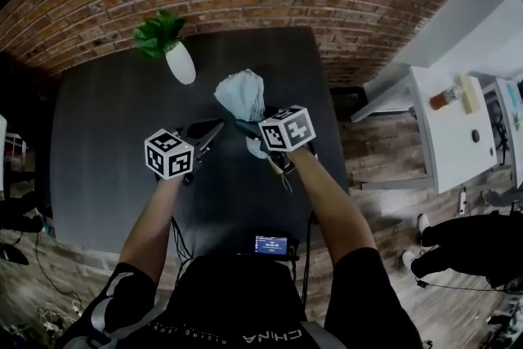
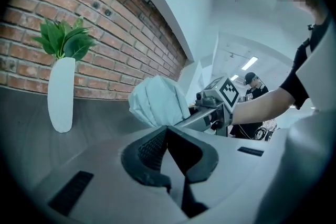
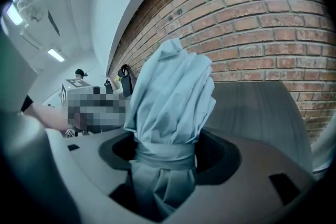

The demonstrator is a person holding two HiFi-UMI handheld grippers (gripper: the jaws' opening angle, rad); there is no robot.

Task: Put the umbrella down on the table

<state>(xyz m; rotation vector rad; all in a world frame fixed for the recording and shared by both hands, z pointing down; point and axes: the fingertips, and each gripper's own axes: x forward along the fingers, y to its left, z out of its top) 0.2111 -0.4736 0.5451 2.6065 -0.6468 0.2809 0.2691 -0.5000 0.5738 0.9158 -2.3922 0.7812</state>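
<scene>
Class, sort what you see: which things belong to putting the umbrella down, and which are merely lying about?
Job: umbrella, right gripper holding it, grey table.
Lying about: white vase of leaves, bottle on the white side desk.

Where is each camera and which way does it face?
Head view: on the head, steeply down at the table; both forearms, left gripper, right gripper show.
Left gripper view: on that gripper, along its shut jaws toward vase and brick wall; right arm shows.
Right gripper view: likewise, jaws clamped on the umbrella, toward the wall.
All three share the umbrella.
</scene>
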